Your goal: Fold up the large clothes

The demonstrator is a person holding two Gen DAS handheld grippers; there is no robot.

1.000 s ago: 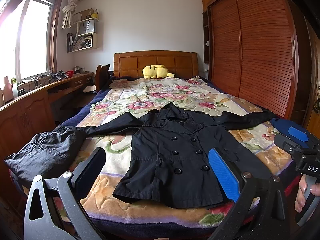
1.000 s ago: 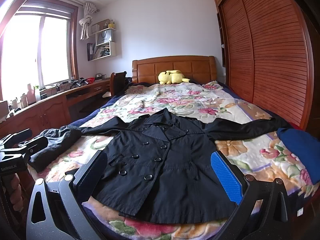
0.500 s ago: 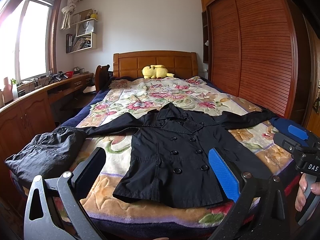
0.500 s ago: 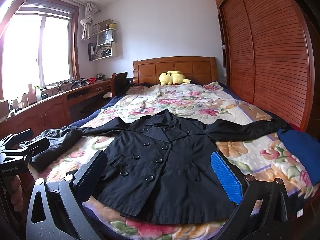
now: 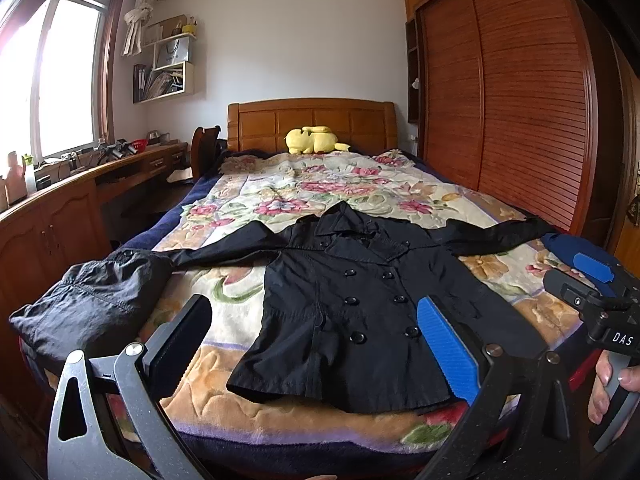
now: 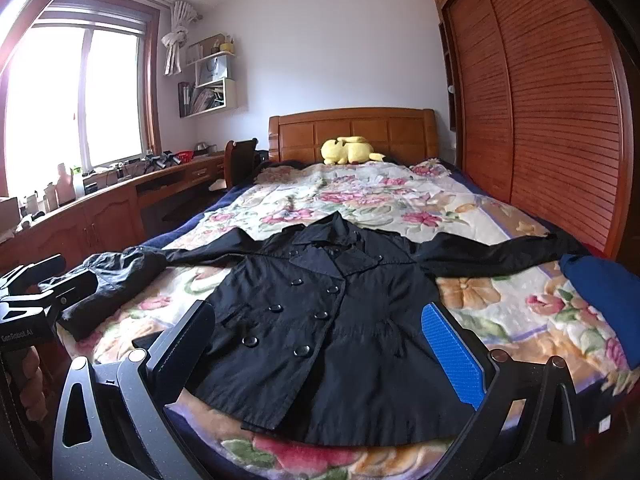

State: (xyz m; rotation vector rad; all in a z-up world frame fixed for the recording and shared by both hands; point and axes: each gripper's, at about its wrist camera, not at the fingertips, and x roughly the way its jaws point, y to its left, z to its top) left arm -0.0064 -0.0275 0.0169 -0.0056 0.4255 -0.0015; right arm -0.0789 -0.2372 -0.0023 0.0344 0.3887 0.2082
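A black double-breasted coat (image 5: 360, 300) lies flat, front up, on the floral bedspread (image 5: 320, 184), sleeves spread to both sides; it also shows in the right wrist view (image 6: 340, 320). My left gripper (image 5: 316, 340) is open and empty, held above the foot of the bed in front of the coat's hem. My right gripper (image 6: 320, 348) is open and empty, also in front of the hem, slightly to the right. Neither touches the coat.
A second crumpled dark garment (image 5: 92, 304) lies at the bed's left near corner. A blue folded cloth (image 6: 604, 300) sits at the right edge. A yellow plush toy (image 5: 314, 140) rests by the headboard. A wooden desk (image 5: 60, 208) is left, a wardrobe (image 5: 520, 100) right.
The right gripper has shifted slightly forward and right; the left gripper has barely moved. The coat has not moved.
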